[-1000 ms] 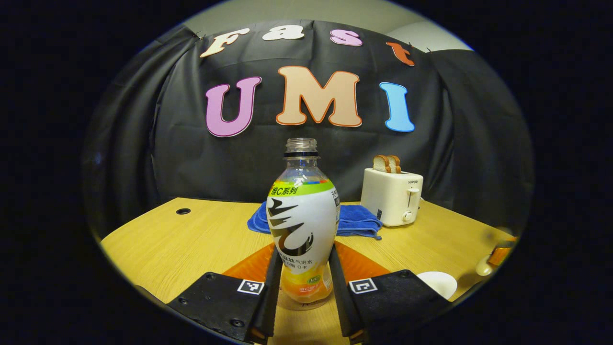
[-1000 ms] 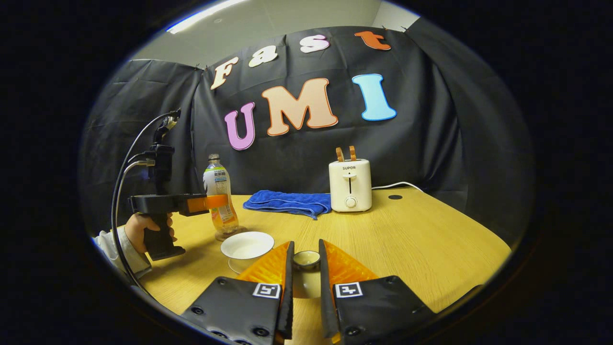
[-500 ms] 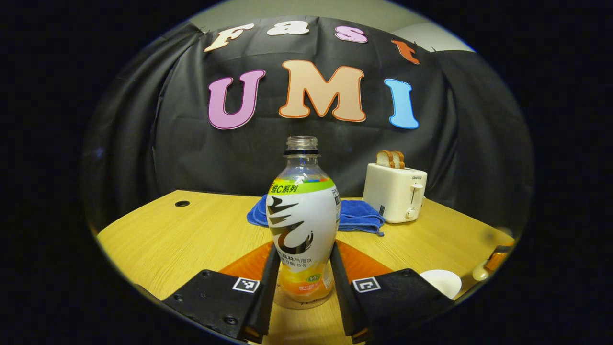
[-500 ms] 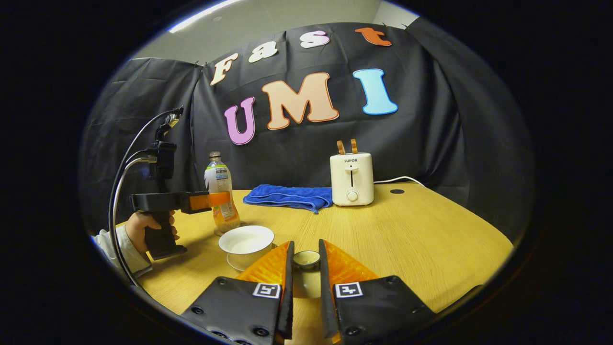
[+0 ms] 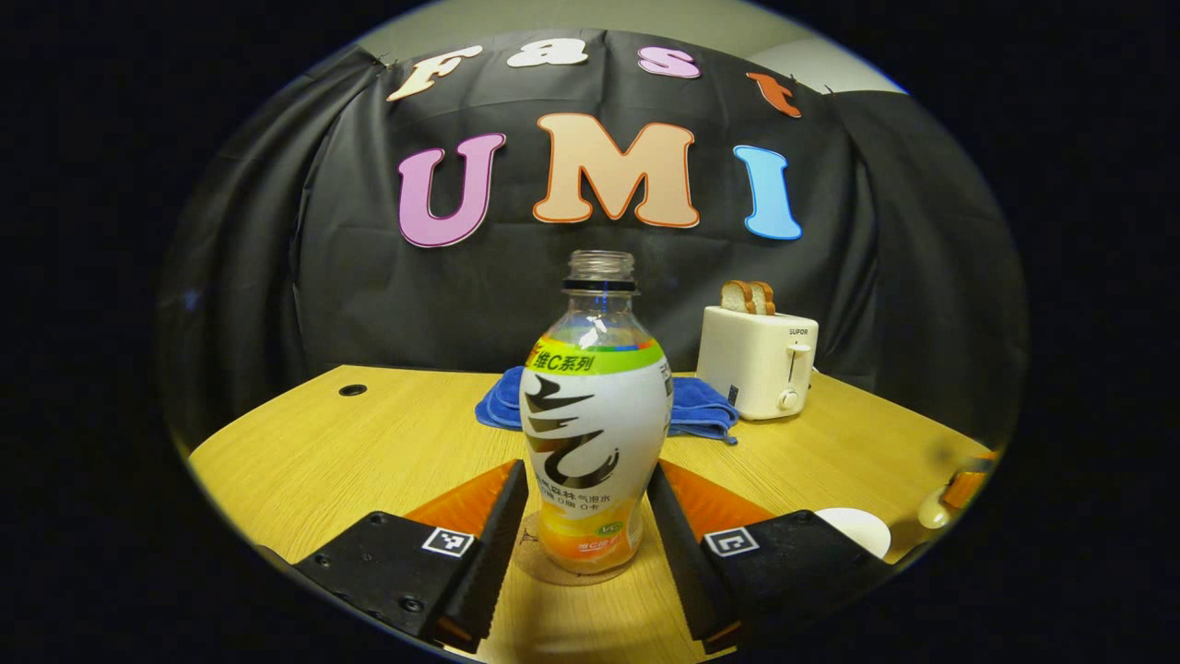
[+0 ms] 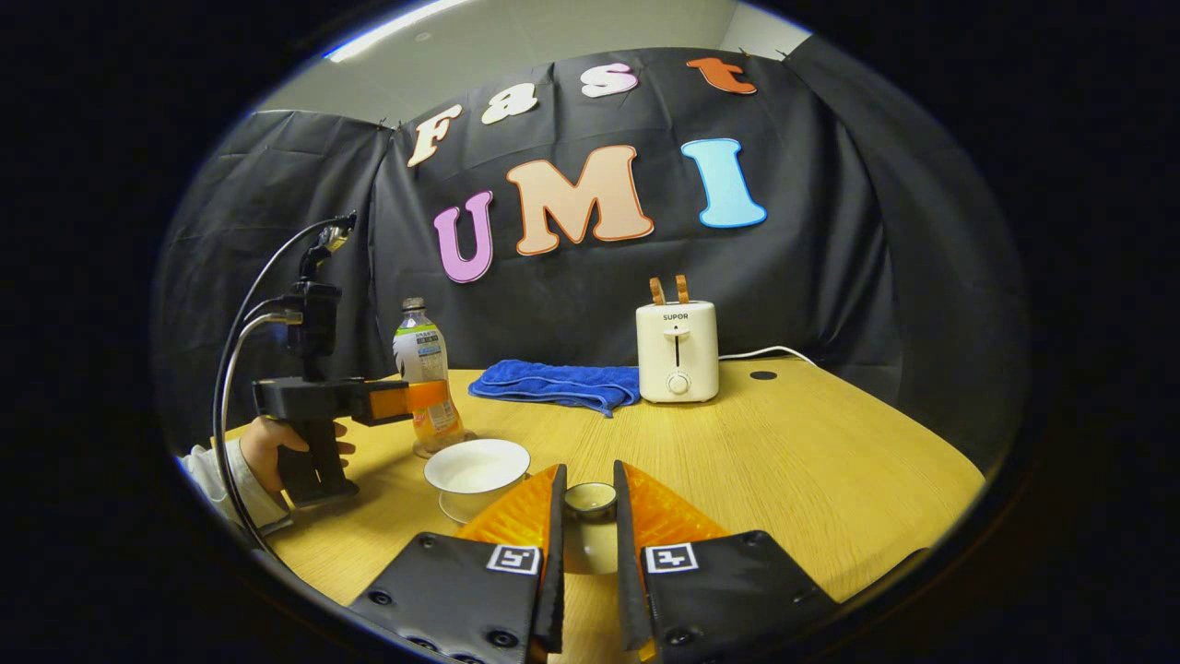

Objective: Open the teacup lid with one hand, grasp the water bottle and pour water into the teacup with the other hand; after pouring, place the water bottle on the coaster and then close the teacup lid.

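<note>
The uncapped water bottle point(image 5: 595, 415) stands upright on a round coaster point(image 5: 544, 564) on the wooden table. My left gripper point(image 5: 586, 468) is open, one finger on each side of the bottle's lower half with a small gap on both sides. The right gripper view shows the same bottle point(image 6: 422, 369) and left gripper point(image 6: 419, 395) at the left. The white teacup point(image 6: 477, 466) sits uncovered on its saucer point(image 6: 449, 508) just in front of the bottle. My right gripper point(image 6: 587, 468) is shut on the teacup lid point(image 6: 590, 499), held above the table to the cup's right.
A cream toaster point(image 6: 676, 352) with bread slices stands at the back, with a blue towel point(image 6: 553, 385) to its left. A hand point(image 6: 267, 447) holds the left gripper's grip. A cable hole point(image 5: 352, 390) marks the far left of the table.
My left gripper's fingers have spread off the bottle, which now stands free on the coaster. The right gripper still holds the lid in about the same place.
</note>
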Motion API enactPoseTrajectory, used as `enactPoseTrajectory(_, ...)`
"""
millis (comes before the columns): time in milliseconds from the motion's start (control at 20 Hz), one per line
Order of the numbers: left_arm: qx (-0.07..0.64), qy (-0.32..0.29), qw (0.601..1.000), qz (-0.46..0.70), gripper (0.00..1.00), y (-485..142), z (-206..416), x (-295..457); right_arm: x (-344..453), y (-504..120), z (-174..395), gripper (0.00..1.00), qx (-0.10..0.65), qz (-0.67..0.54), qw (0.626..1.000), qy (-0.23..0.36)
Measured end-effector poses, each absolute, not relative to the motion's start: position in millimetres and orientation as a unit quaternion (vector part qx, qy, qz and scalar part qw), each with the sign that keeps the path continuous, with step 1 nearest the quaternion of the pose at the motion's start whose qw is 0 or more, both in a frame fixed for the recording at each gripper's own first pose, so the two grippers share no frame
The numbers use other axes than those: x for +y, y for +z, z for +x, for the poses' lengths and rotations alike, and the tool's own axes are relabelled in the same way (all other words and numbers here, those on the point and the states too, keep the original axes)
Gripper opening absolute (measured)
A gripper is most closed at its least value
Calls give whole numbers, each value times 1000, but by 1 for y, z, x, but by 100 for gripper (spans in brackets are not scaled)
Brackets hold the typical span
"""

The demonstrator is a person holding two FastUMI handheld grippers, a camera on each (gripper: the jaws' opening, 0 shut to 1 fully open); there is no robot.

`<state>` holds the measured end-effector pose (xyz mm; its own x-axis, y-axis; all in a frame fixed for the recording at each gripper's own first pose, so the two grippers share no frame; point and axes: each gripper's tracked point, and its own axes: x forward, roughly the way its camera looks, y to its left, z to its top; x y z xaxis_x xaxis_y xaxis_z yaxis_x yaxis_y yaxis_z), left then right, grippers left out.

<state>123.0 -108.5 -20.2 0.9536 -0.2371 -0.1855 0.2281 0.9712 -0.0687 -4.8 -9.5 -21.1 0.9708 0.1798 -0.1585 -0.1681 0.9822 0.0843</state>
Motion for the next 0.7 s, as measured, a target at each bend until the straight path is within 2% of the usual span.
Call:
enactPoseTrajectory(100, 93, -116, 989, -25, 81, -19, 122, -108, -7, -21, -6, 24, 85, 33, 992, 89)
enactPoseTrajectory(150, 92, -116, 989, -25, 82, -18, 121, -107, -8, -19, -7, 27, 82, 30, 992, 89)
enactPoseTrajectory(350, 97, -114, 989, -19, 88, -21, 120, -106, -6, -11, -9, 27, 73, 33, 993, 91)
enactPoseTrajectory(400, 97, -114, 989, -19, 88, -21, 118, -105, -4, -11, -9, 24, 73, 37, 992, 93)
enactPoseTrajectory(500, 97, -112, 989, -19, 88, -22, 115, -104, 1, -9, -10, 27, 72, 42, 991, 100)
enactPoseTrajectory(600, 94, -108, 990, -16, 95, -20, 109, -102, 6, -7, -9, 27, 70, 42, 991, 104)
enactPoseTrajectory(700, 89, -105, 990, -14, 96, -18, 103, -100, 12, -5, -10, 27, 69, 44, 990, 111)
